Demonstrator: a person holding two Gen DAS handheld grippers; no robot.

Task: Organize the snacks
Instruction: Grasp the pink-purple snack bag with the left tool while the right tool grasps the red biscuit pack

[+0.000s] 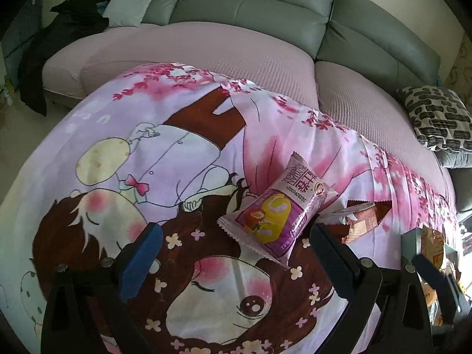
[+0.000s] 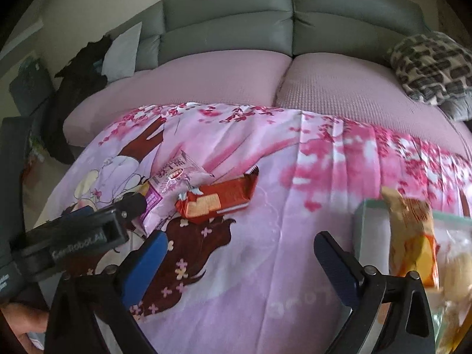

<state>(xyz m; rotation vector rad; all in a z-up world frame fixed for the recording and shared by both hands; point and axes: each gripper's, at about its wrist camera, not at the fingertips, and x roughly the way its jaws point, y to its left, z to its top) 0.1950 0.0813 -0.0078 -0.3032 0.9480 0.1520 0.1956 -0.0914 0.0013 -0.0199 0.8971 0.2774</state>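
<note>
Two loose snacks lie on the cartoon-print cloth (image 2: 265, 236): a purple cake-roll packet (image 1: 274, 209) and, just beside it on its right, a red biscuit packet (image 2: 218, 196). At the right edge stands a pale green container (image 2: 365, 224) with yellow-orange packets (image 2: 413, 236) already in it, blurred in the right wrist view. The left gripper (image 1: 236, 253) hangs low over the cloth, jaws spread wide and empty, the purple packet's near crimped end lying between the fingertips' line and slightly ahead. The right gripper (image 2: 239, 253) is likewise spread and holds nothing, aimed at bare cloth between the red packet and the container. The step in hand looks like the left gripper's pickup of the purple packet. To do it well: advance a little so the pads straddle the packet's puffed middle, not the thin crimped seam, which would likely slip. The packet lies diagonal to the jaws, so a small wrist turn should square the grip across its short width. Close gently; the cake inside probably crushes easily. Lift clear of the cloth, lest the fabric be pinched too.
</note>
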